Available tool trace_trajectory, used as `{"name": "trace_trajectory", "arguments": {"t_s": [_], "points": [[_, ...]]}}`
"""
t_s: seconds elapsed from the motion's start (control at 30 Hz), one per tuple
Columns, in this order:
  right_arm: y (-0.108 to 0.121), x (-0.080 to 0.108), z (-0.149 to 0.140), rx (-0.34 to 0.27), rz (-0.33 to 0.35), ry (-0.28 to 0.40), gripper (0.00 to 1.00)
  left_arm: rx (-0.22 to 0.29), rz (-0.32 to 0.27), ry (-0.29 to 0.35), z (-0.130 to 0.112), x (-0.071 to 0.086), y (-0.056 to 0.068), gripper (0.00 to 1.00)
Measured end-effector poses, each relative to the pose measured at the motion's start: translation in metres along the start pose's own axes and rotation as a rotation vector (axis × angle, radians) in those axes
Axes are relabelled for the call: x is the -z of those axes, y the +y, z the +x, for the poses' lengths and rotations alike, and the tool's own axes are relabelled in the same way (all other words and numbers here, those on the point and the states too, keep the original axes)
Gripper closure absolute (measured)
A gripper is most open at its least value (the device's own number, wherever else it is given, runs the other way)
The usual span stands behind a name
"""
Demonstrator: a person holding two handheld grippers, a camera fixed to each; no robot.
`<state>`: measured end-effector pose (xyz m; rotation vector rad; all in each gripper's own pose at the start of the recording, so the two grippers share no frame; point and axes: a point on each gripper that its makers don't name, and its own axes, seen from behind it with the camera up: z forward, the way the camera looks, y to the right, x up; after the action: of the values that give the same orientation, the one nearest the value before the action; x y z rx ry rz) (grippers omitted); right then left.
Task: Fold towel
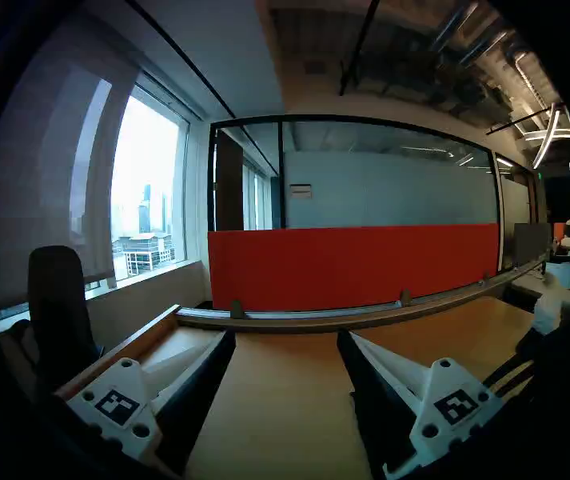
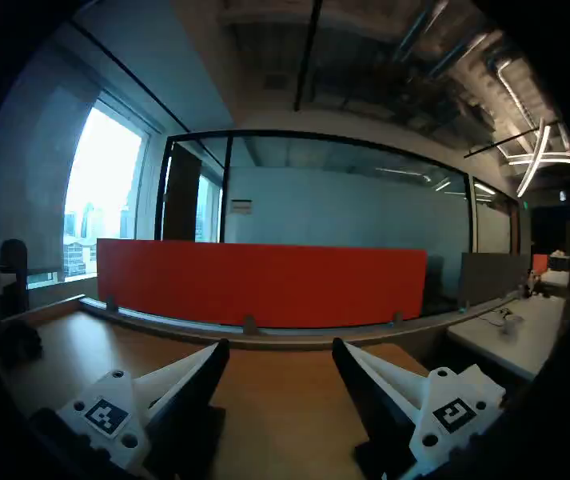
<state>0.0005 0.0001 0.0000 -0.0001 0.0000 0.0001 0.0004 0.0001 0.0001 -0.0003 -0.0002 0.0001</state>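
- Under both grippers runs a bare wooden surface (image 1: 285, 416), edged at the back by a metal rail and a red partition (image 1: 348, 268).
- Behind the partition stands a black-framed glass wall (image 1: 380, 176). A bright window (image 1: 145, 200) on the left looks out on city towers, and exposed pipes and curved strip lights (image 1: 552, 132) hang from the ceiling.
- The left gripper (image 1: 285, 334) holds its fingers wide apart with nothing between them, and so does the right gripper (image 2: 279, 342).
- Where the towel lies cannot be told from either view.
- Each finger carries a square black-and-white marker (image 1: 117, 406). A small notice (image 1: 300, 190) on the glass wall is too small to read.
- The left gripper view has a dark chair back (image 1: 57, 304) looming close by the window.
- The right gripper view takes in a white desk (image 2: 516, 332) to the right, with small items on it.
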Motion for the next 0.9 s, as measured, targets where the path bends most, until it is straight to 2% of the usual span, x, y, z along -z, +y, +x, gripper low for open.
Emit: {"name": "trace_trajectory", "arguments": {"t_s": [0.13, 0.3, 0.47, 0.6, 0.9], "points": [[0.005, -0.002, 0.027, -0.006, -0.004, 0.0, 0.0, -0.008, -0.017, -0.012, 0.011, -0.004, 0.006, 0.06], [0.0, -0.005, 0.037, 0.01, 0.026, -0.022, 0.0, -0.042, -0.075, -0.044, 0.013, -0.005, 0.019, 0.06], [-0.017, -0.004, 0.038, 0.054, 0.094, -0.056, 0.0, -0.08, -0.142, -0.082, 0.008, -0.006, 0.032, 0.06], [-0.032, -0.003, 0.034, 0.084, 0.15, -0.089, 0.0, -0.087, -0.2, -0.113, 0.003, -0.006, 0.043, 0.06], [-0.069, 0.008, 0.012, 0.159, 0.329, -0.185, 0.0, -0.117, -0.378, -0.199, -0.016, 0.001, 0.074, 0.06]]}}
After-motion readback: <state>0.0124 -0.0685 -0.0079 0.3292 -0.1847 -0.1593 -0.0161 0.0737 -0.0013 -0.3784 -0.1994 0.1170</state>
